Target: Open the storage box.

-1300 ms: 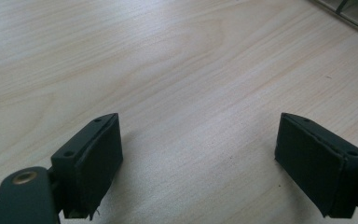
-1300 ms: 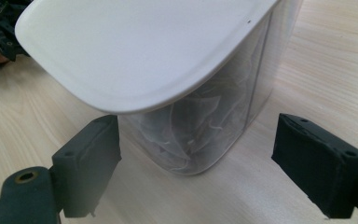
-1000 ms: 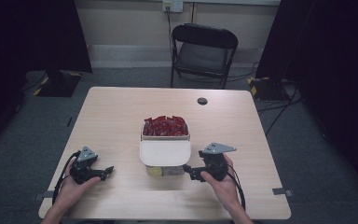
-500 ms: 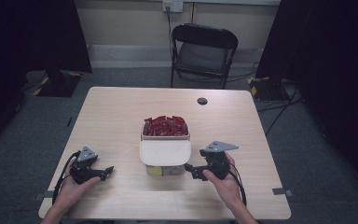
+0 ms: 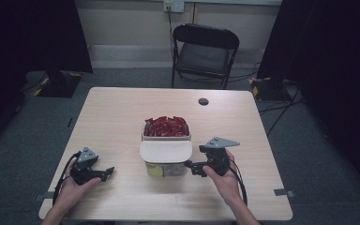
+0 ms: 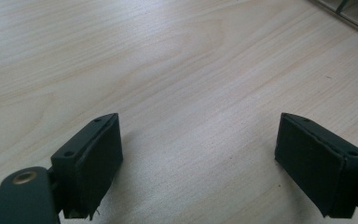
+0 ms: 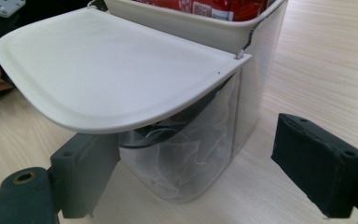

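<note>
The high view shows one clear container (image 5: 166, 157) mid-table, red packets (image 5: 166, 126) piled in its far half, its white lid (image 5: 165, 151) flipped out toward the person. The right gripper view adds crumpled clear wrapping in the near compartment under that lid (image 7: 107, 70). The right claw (image 5: 191, 166) sits released, jaws wide just beside the container, not pressing it. The left claw (image 5: 107, 172) rests well apart, also released over bare wood (image 6: 191, 70). One pale wooden table (image 5: 117, 112), one black folding chair (image 5: 205, 49) behind, grey carpet, dark curtains. Two claws, one small black disc (image 5: 203, 101).
</note>
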`<control>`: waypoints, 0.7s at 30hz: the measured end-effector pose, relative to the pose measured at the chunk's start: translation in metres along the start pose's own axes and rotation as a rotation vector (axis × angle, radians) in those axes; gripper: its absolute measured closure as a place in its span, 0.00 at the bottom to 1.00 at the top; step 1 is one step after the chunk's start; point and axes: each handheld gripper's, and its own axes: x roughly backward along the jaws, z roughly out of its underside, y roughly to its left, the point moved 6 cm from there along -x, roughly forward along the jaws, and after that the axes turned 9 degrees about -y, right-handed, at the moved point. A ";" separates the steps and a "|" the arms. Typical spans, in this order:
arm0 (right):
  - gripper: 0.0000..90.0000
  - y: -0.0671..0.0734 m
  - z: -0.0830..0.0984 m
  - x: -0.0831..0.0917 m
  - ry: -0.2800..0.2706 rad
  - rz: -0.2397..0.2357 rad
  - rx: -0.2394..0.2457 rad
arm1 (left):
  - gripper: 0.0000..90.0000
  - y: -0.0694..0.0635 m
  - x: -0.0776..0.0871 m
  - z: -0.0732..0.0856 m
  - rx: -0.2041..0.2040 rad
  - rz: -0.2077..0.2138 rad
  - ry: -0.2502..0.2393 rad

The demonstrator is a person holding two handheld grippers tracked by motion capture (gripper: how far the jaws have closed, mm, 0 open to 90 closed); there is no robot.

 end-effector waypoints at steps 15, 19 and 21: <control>0.15 -0.002 -0.009 -0.008 -0.018 0.003 -0.008 | 0.16 0.000 0.000 0.000 0.000 0.000 0.000; 0.16 -0.002 -0.011 -0.009 -0.025 0.000 -0.010 | 0.16 0.000 0.000 0.000 0.000 0.000 0.000; 0.16 -0.002 -0.013 -0.010 -0.027 -0.003 -0.017 | 0.16 0.000 0.000 0.000 0.000 0.000 0.000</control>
